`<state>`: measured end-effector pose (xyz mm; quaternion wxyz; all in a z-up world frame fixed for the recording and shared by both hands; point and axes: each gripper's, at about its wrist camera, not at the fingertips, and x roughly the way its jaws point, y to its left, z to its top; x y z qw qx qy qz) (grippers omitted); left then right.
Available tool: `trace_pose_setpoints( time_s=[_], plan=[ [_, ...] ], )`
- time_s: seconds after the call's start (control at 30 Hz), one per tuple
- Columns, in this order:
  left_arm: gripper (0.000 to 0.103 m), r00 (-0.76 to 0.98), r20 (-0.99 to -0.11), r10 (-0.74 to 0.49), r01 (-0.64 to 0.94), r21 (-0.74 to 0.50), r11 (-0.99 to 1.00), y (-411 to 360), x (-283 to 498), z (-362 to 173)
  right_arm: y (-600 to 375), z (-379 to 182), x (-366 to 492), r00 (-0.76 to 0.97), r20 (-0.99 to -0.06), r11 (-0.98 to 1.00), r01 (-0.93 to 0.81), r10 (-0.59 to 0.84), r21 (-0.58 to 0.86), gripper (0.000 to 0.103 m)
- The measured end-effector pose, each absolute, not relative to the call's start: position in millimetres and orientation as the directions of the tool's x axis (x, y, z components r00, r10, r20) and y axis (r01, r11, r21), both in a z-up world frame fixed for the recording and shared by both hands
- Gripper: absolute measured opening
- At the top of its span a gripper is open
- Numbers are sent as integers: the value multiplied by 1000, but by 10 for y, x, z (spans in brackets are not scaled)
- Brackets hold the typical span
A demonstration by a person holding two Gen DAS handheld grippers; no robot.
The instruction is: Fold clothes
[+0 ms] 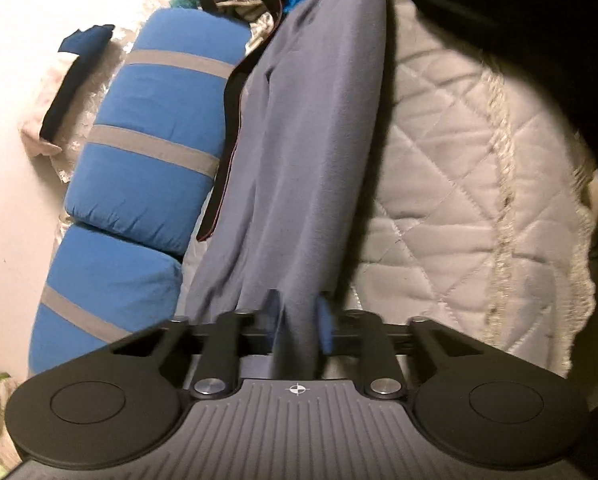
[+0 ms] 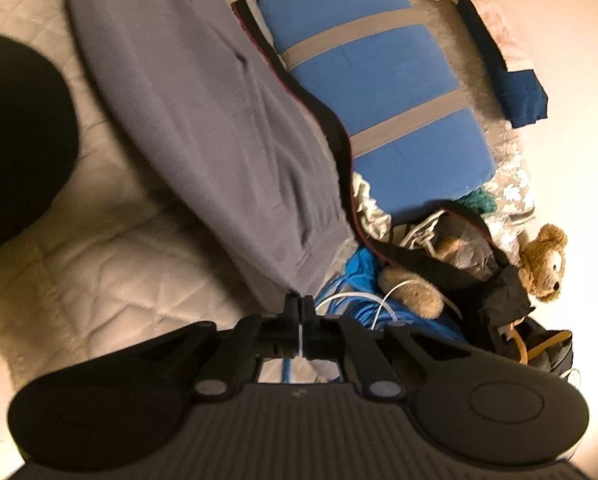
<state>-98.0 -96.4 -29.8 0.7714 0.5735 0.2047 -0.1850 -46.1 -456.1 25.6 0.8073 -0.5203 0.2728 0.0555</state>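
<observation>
We are pinching the grey garment (image 1: 315, 152) at both ends: left gripper (image 1: 299, 332) jaws clamping bunched cloth, right gripper (image 2: 299, 312) jaws closed, seemingly on its hem, stretching it over the quilted bed (image 1: 459, 168) beside the blue bolster (image 2: 379, 92).

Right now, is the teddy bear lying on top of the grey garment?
No, the teddy bear lies off to the side among the clutter, apart from the grey garment.

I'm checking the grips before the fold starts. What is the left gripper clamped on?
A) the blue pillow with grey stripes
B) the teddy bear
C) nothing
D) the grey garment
D: in the left wrist view the left gripper has its fingers pinched on a bunched end of the grey garment, which stretches away over the quilted bed cover.
</observation>
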Motion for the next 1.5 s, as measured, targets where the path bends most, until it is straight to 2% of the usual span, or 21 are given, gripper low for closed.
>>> trace_pose_setpoints(
  time_s=[0.2, 0.3, 0.33, 0.4, 0.43, 0.5, 0.53, 0.7, 0.9, 0.97, 1.03, 1.1, 1.23, 1.37, 1.4, 1.5],
  plan=[
    [10, 771, -629, -101, 633, 737, 239, -868, -1241, -374, -4638, -4, -631, 805, -554, 462, -417, -213, -783, 3],
    [9, 754, -650, -101, 653, 721, 232, -810, -1283, -422, -4681, -57, -663, 791, -572, 479, -423, -220, -769, 4],
    [12, 759, -643, -105, 647, 726, 235, -798, -1285, -415, -4691, -73, -669, 789, -569, 480, -416, -231, -772, 16],
    [15, 781, -615, -105, 620, 744, 251, -805, -1255, -385, -4711, -98, -675, 786, -566, 480, -408, -249, -777, 30],
    [31, 796, -597, -102, 601, 757, 256, -818, -1232, -370, -4721, -104, -681, 788, -564, 482, -406, -245, -776, 41],
    [56, 821, -562, -101, 567, 779, 267, -842, -1187, -344, -4724, -121, -684, 799, -550, 476, -395, -243, -785, 55],
    [60, 823, -558, -108, 564, 778, 276, -850, -1158, -333, -4714, -140, -679, 804, -541, 468, -391, -246, -793, 61],
    [61, 775, -619, -130, 617, 695, 369, -874, -938, -278, -4690, -271, -625, 812, -525, 418, -396, -256, -817, 68],
    [61, 767, -628, -131, 626, 691, 361, -866, -882, -260, -4782, -487, -457, 827, -439, 320, -335, -350, -886, 66],
    [61, 767, -628, -129, 627, 694, 354, -857, -873, -258, -4797, -570, -440, 826, -439, 258, -364, -353, -895, 62],
    [61, 768, -628, -126, 626, 694, 355, -842, -857, -250, -4803, -635, -439, 825, -446, 201, -398, -348, -895, 51],
    [61, 769, -628, -119, 623, 694, 362, -819, -843, -249, -4800, -645, -455, 829, -454, 177, -418, -326, -891, 51],
    [61, 764, -632, -131, 628, 681, 377, -762, -822, -259, -4867, -775, -435, 859, -400, 89, -393, -320, -915, 51],
    [61, 762, -633, -136, 631, 679, 375, -759, -812, -257, -4899, -827, -364, 880, -369, 81, -362, -299, -928, 49],
    [61, 759, -637, -137, 635, 674, 378, -758, -798, -253, -4900, -827, -350, 881, -375, 88, -366, -290, -927, 37],
    [61, 742, -656, -136, 646, 647, 404, -760, -732, -218, -4894, -781, -367, 872, -417, 94, -407, -255, -909, 10]
  ],
)
